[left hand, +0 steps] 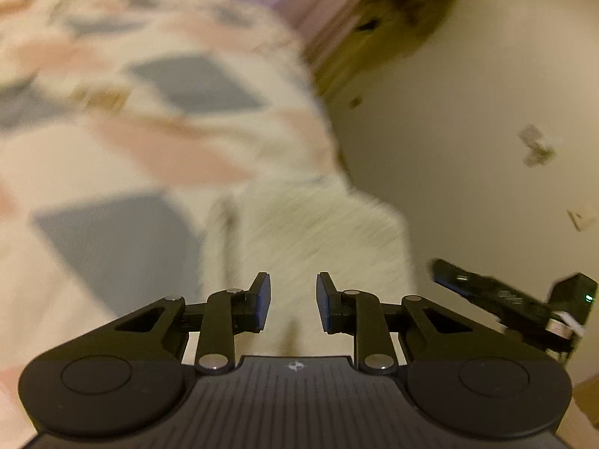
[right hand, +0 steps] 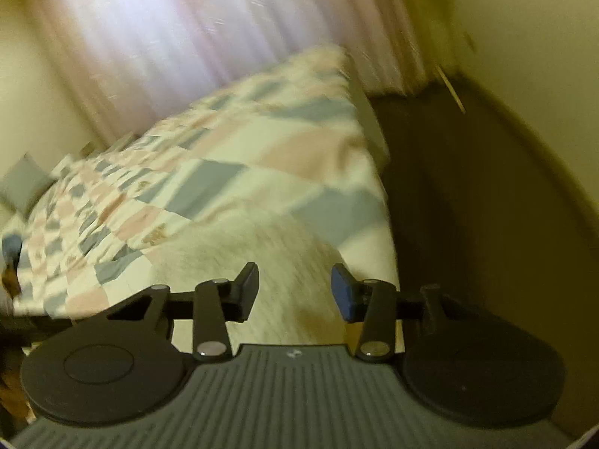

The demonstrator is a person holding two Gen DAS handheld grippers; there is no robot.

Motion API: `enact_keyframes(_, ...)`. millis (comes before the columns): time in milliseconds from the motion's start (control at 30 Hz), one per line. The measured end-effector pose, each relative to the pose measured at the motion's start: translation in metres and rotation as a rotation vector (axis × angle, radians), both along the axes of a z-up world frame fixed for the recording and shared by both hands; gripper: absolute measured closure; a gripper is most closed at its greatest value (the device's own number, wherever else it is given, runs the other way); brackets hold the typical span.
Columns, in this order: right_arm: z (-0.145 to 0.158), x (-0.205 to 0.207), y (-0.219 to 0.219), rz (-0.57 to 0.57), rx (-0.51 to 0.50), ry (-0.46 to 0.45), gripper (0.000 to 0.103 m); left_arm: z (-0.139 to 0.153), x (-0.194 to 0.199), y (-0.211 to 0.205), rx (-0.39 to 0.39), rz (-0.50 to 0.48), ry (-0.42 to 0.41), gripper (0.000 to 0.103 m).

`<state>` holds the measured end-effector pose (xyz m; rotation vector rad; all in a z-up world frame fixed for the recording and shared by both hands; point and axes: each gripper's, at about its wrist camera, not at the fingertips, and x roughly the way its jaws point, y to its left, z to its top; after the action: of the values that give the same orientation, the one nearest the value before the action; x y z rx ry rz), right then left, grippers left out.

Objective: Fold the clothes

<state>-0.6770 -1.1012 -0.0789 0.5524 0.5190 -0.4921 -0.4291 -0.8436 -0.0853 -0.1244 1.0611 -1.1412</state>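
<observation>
A fuzzy white garment (left hand: 310, 232) lies on a bed with a pink, grey and cream patchwork quilt (left hand: 149, 119), near the bed's edge. My left gripper (left hand: 293, 301) is open and empty, just above the garment's near end. The other gripper (left hand: 498, 295) shows at the right of the left wrist view. In the right wrist view the same white garment (right hand: 262, 258) lies on the quilt (right hand: 232, 172) ahead. My right gripper (right hand: 294, 292) is open and empty, over the garment's near part. Both views are motion-blurred.
The bed's right edge drops to a dark floor (right hand: 468, 205). Pale curtains (right hand: 168, 37) hang behind the bed. A grey pillow (right hand: 26, 183) lies at the far left. A cream wall (left hand: 468, 112) stands to the right.
</observation>
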Motion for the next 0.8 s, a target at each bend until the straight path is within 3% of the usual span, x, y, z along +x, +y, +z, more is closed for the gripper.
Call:
enact_keyframes(100, 0.009, 0.027, 0.001, 0.08, -0.096, 0.017, 0.064, 0.02, -0.008, -0.044, -0.028, -0.1, -0.117, 0.079)
enact_keyframes(200, 0.004, 0.052, -0.001, 0.124, -0.143, 0.051, 0.08, 0.014, -0.011, -0.092, -0.024, -0.177, -0.206, 0.079)
enact_keyframes(267, -0.007, 0.061, -0.002, 0.139, -0.169, 0.094, 0.084, -0.001, -0.008, -0.114, 0.013, -0.192, -0.227, 0.083)
enact_keyframes(333, -0.022, 0.07, -0.002, 0.158, -0.204, 0.152, 0.084, -0.026, -0.007, -0.129, 0.127, -0.188, -0.286, 0.095)
enact_keyframes(400, -0.046, 0.083, 0.005, 0.216, -0.248, 0.224, 0.084, -0.05, -0.008, -0.13, 0.195, -0.192, -0.28, 0.093)
enact_keyframes(467, -0.064, 0.092, 0.02, 0.268, -0.333, 0.275, 0.082, -0.064, -0.01, -0.125, 0.207, -0.173, -0.279, 0.093)
enact_keyframes(533, -0.069, 0.096, 0.024, 0.271, -0.345, 0.28, 0.082, -0.069, -0.01, -0.125, 0.216, -0.161, -0.28, 0.093)
enact_keyframes(667, -0.062, 0.092, 0.019, 0.236, -0.309, 0.258, 0.082, -0.066, -0.002, -0.13, 0.214, -0.169, -0.261, 0.093)
enact_keyframes(800, -0.028, 0.075, 0.018, 0.176, -0.301, 0.189, 0.082, -0.043, 0.001, -0.125, 0.164, -0.177, -0.254, 0.092)
